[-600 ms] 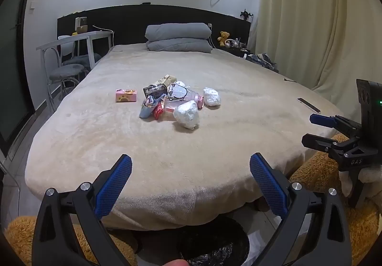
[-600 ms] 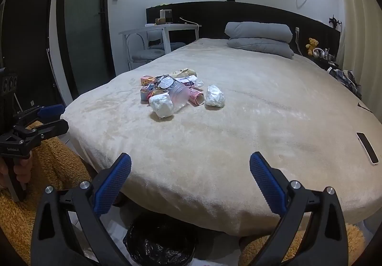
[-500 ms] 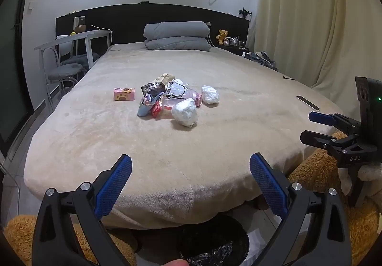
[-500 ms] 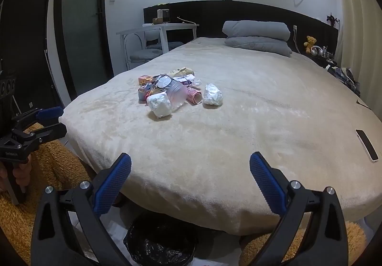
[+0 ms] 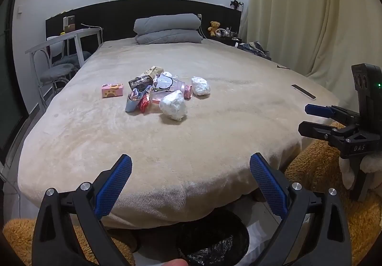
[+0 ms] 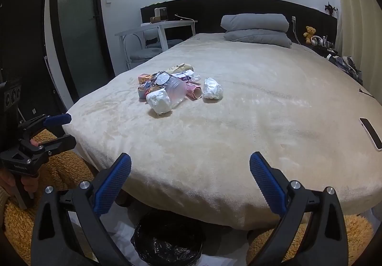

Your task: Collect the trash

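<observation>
Both the left tongs (image 5: pixel 191 174) and right tongs (image 6: pixel 190 171) hung spread and empty above the bin (image 6: pixel 168 239) at the bed's foot, well short of the trash pile (image 5: pixel 157 93) mid-bed, apparently ready to reach.

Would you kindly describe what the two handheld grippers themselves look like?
Both the left gripper and the right gripper have black angular frames with silver screws and blue textured finger pads. The right gripper's body bears white "DAS" lettering and a green light. No cables show.

Prob. bedroom: bed (image 5: pixel 214 127), pillows (image 5: pixel 167 28).
</observation>
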`<state>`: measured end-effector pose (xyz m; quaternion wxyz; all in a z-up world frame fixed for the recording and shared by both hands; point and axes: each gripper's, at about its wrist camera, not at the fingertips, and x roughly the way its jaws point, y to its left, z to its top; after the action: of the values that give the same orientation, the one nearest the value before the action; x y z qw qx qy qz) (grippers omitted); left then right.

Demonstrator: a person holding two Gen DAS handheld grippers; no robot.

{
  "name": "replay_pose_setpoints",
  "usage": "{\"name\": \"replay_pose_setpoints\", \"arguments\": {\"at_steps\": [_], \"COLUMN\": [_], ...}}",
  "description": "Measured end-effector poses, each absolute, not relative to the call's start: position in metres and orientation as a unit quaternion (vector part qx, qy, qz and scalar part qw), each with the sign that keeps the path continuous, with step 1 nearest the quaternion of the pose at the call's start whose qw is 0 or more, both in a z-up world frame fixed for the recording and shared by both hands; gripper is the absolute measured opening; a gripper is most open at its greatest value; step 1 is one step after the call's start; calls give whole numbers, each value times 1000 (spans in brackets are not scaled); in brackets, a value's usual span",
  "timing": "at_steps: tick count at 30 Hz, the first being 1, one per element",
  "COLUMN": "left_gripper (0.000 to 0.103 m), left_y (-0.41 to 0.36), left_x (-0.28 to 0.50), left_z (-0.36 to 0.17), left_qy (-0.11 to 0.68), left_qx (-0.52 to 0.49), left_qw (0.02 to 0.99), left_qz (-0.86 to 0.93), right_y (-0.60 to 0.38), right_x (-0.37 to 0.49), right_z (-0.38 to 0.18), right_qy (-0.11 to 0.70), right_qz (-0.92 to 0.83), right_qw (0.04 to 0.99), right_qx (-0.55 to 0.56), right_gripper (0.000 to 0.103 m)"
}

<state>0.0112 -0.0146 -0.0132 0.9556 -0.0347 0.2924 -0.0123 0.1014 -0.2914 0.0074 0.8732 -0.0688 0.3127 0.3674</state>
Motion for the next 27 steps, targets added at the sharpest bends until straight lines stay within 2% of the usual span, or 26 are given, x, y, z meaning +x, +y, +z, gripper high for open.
{"name": "replay_pose_setpoints", "arguments": {"at_steps": [27], "left_gripper": [97], "left_y": [-12], "left_x": [3], "left_z": [-8], "left_qy": [289], "left_qx": [-46], "left_qw": [956], "left_qz": [-1], "right_y": [-280], "right_x": [106], "right_z": [3], "right_qy": [315], "right_qz": [372], "right_qw": [869], "right_qx": [-86], "right_gripper": [98]}}
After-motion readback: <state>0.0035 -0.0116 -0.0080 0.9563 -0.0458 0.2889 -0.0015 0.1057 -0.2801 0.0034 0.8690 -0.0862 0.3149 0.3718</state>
